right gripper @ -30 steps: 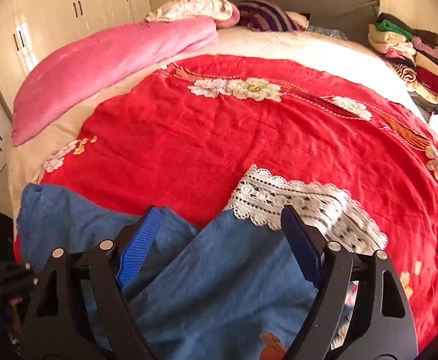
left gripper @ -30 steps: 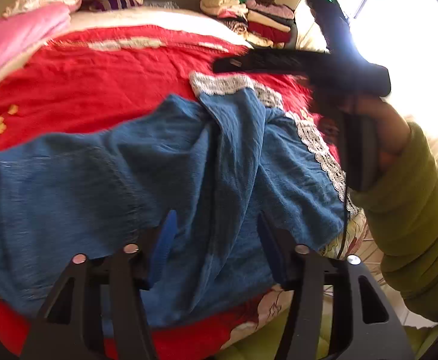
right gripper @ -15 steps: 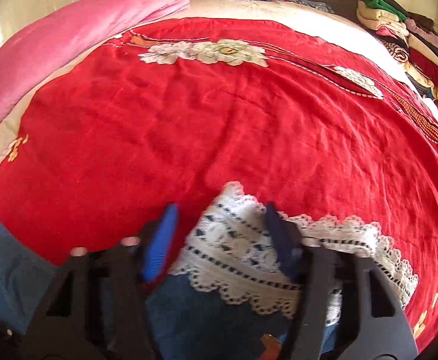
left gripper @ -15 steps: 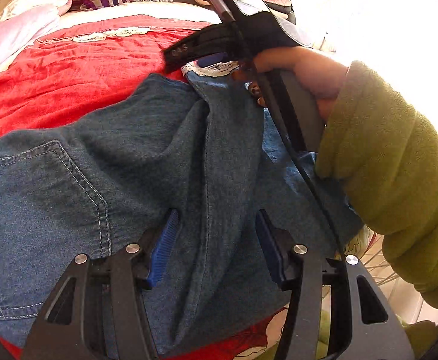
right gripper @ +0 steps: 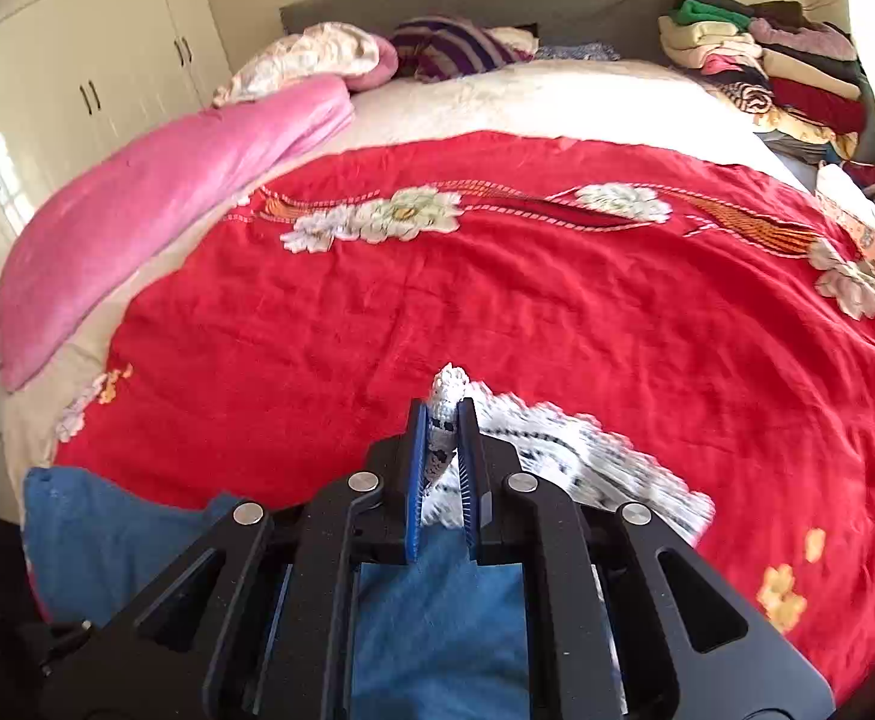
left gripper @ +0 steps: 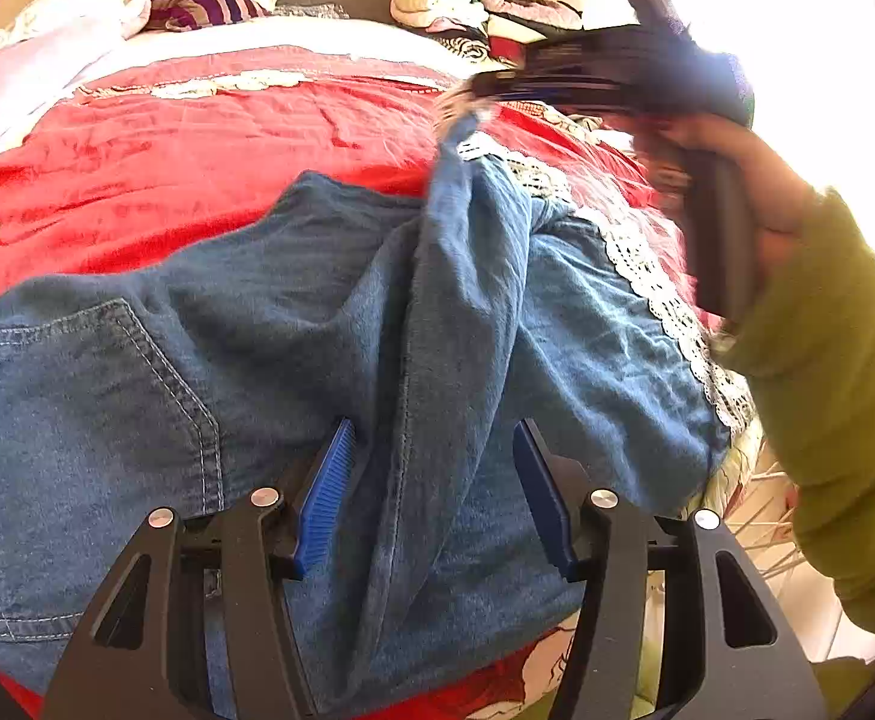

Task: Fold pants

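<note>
Two black grippers with blue pads work on the blue denim pants with white lace hems, which lie spread on the red flowered bedspread. A moment ago the right gripper had its jaws apart around the lace; now they are pinched tight on the white lace hem, and it looks lifted a little, though that part is blurry. So one leg is caught and the fold can start. The left gripper hangs over the pants with its jaws wide apart, holding nothing. A rolled pink blanket and a pile of folded clothes sit well away. Nothing blocks the fold.
</note>
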`<state>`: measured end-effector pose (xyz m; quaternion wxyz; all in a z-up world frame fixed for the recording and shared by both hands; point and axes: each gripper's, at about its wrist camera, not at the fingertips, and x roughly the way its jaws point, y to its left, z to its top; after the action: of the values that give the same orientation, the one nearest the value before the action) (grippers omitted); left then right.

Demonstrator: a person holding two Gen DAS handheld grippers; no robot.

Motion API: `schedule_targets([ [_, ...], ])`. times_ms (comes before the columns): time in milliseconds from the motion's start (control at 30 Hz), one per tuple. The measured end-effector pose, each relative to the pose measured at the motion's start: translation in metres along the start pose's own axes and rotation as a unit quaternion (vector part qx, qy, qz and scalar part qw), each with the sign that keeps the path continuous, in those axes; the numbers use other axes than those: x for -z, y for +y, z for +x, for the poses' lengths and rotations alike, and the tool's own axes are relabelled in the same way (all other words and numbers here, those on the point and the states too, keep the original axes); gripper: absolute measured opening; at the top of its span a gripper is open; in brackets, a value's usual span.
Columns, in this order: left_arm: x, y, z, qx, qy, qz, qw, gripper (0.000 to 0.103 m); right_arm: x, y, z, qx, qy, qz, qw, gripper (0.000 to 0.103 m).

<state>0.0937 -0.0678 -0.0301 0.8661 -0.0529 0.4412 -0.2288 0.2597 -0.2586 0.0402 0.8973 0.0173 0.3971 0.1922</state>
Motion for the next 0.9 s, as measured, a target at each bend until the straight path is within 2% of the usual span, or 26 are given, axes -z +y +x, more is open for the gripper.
schedule_targets([
  [167,0.000,-0.006,0.003,-0.013,-0.007,0.021,0.9997,0.049,0.017,-0.019,-0.048,0.003,-0.021,0.016,1.000,0.006],
  [233,0.002,-0.010,0.004,-0.020,-0.004,0.034,0.9992,0.038,0.030,-0.025,-0.068,0.008,-0.028,0.021,0.999,0.006],
  [300,0.003,-0.011,0.005,-0.018,0.002,0.041,0.9990,0.012,0.044,-0.034,-0.086,0.008,-0.033,0.036,0.999,0.006],
  [367,0.003,-0.011,0.003,-0.016,0.003,0.052,0.9985,0.003,0.057,-0.041,-0.101,0.007,-0.035,0.050,0.998,0.006],
  [533,0.001,-0.014,-0.016,-0.037,-0.017,0.093,0.9948,0.002,0.099,-0.053,-0.139,0.003,-0.028,0.074,0.997,0.006],
  [633,0.005,-0.018,-0.030,-0.024,-0.021,0.114,0.9929,0.002,0.119,-0.057,-0.158,-0.005,-0.023,0.085,0.996,0.005],
  [800,0.021,-0.034,-0.038,-0.019,-0.006,0.158,0.9873,0.002,0.164,-0.059,-0.169,0.002,0.000,0.110,0.994,0.005],
  [900,0.030,-0.036,-0.035,-0.014,0.006,0.166,0.9861,0.002,0.186,-0.067,-0.168,0.004,0.019,0.129,0.991,0.005],
])
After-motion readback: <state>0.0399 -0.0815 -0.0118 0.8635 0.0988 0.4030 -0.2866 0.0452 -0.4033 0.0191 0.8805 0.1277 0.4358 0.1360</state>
